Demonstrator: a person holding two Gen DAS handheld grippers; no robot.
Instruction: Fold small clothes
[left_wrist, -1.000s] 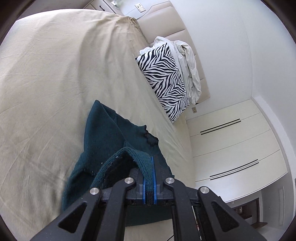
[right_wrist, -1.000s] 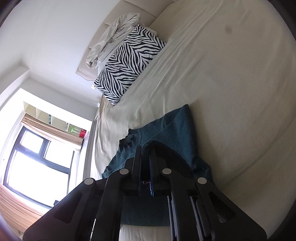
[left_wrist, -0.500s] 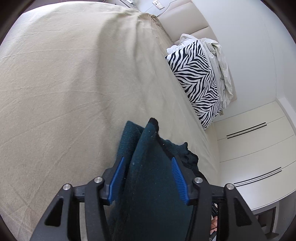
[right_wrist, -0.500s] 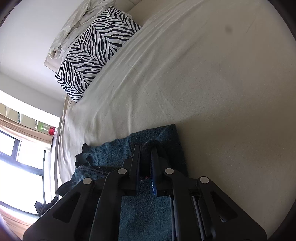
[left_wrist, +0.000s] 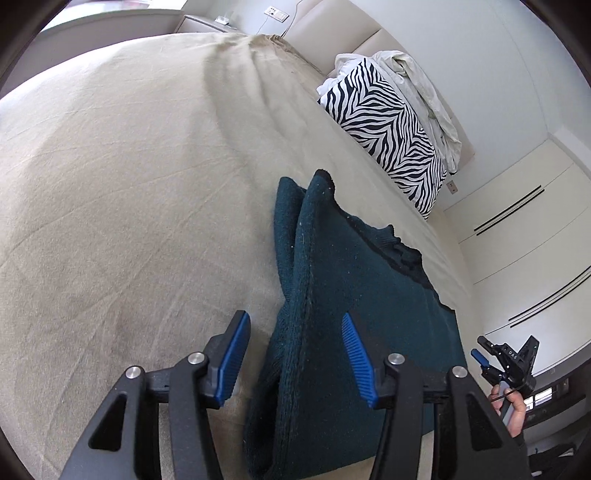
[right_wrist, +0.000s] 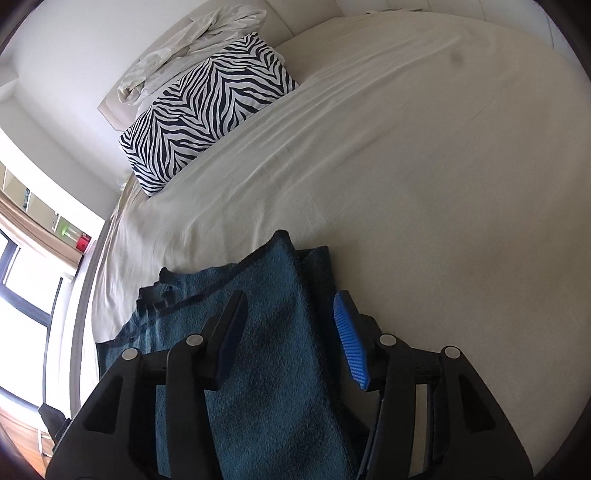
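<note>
A dark teal knitted garment (left_wrist: 354, 302) lies folded over on the beige bed sheet (left_wrist: 122, 184). My left gripper (left_wrist: 295, 354) is open, its blue pads on either side of the garment's left folded edge. In the right wrist view the same garment (right_wrist: 266, 332) lies under my right gripper (right_wrist: 291, 332), which is also open, with the fold's right edge between its fingers. The right gripper also shows at the far right of the left wrist view (left_wrist: 506, 365), held by a hand.
A zebra-striped pillow (left_wrist: 391, 125) with a crumpled white cloth (left_wrist: 417, 81) behind it leans on the headboard; both show in the right wrist view (right_wrist: 207, 110). White wardrobe doors (left_wrist: 517, 236) stand beyond the bed. A window (right_wrist: 22, 280) is at left.
Both grippers were shut on the garment's edges a second ago. The left opened first, then the right. The garment now lies folded over on the bed.
</note>
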